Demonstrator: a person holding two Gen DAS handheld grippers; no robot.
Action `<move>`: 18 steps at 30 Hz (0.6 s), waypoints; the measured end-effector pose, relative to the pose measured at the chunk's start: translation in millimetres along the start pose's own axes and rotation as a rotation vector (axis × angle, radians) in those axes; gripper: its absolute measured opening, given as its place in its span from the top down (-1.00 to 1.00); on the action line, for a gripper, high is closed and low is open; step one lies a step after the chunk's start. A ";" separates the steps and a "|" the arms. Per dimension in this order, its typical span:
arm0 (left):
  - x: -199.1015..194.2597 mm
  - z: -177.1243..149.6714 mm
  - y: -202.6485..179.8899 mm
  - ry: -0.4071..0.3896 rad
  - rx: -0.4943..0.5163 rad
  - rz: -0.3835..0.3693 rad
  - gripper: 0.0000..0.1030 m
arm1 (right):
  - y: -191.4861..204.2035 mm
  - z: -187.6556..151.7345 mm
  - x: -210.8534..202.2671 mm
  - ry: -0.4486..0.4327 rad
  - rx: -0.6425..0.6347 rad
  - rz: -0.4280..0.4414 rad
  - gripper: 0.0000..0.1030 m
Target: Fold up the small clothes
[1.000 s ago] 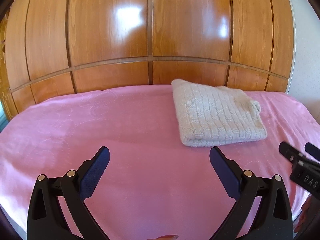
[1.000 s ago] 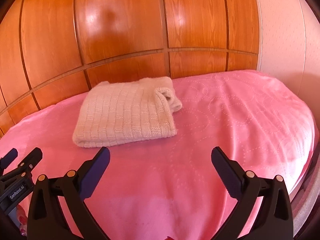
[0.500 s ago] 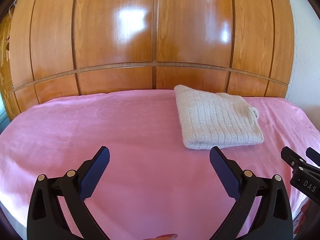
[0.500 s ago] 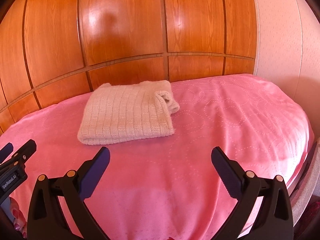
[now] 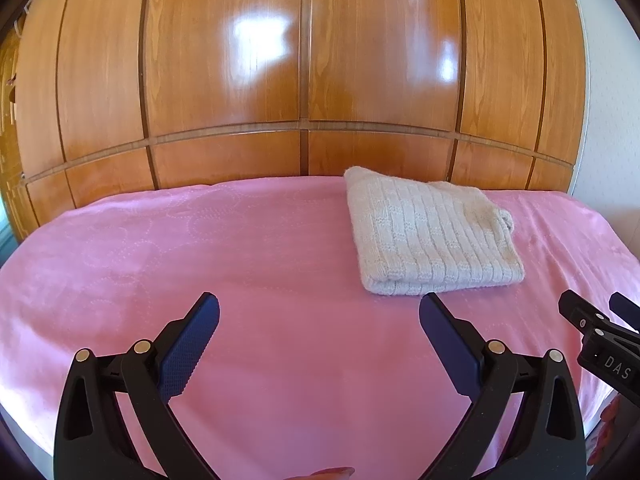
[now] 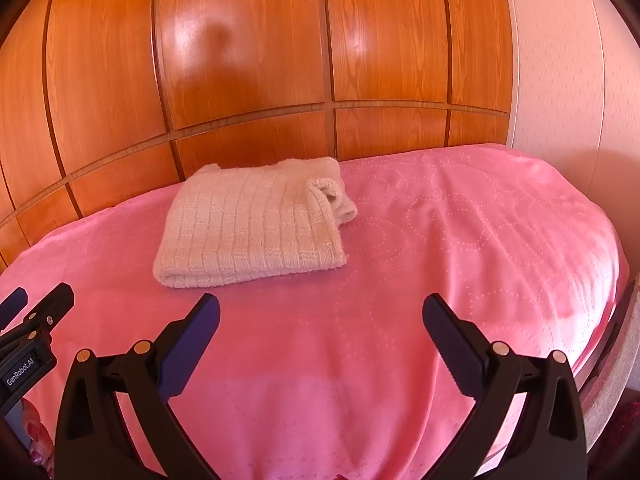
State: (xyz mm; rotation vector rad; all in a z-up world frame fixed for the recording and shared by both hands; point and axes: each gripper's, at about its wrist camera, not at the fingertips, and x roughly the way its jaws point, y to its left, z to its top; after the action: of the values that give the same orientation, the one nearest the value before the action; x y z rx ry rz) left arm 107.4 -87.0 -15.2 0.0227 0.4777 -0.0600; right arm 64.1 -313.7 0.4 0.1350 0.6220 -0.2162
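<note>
Hovering both the left gripper [image 5: 319,312] and right gripper [image 6: 321,312] spread wide and empty, I am risking snagging the folded sweater [image 6: 252,224] undone.

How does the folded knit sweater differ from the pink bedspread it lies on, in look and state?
The sweater is cream with a ribbed, blocky knit; the bedspread is pink with dotted ring patterns. The sweater is folded into a compact, thick rectangle with a rolled edge at its right; the bedspread lies spread out flat in a single layer. The sweater covers a small patch near the wooden panels; the bedspread fills the whole surface. Both are soft fabric, and neither claw touches the sweater.
</note>
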 end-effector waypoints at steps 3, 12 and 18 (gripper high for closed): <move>-0.2 -0.8 -1.0 0.000 0.004 -0.001 -0.92 | 0.0 -0.4 0.2 0.002 -0.001 0.000 -0.96; -0.5 -2.6 -3.6 0.003 0.007 0.000 -0.92 | -1.0 -1.2 1.3 0.005 -0.002 0.001 -0.96; 0.0 -3.0 -4.4 0.004 0.009 -0.003 -0.93 | -2.2 -0.9 1.7 0.008 0.000 0.003 -0.96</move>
State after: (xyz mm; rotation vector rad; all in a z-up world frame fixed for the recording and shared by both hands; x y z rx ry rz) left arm 105.8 -91.3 -17.8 0.0313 0.4817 -0.0655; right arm 64.5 -316.0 -1.5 0.1369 0.6299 -0.2128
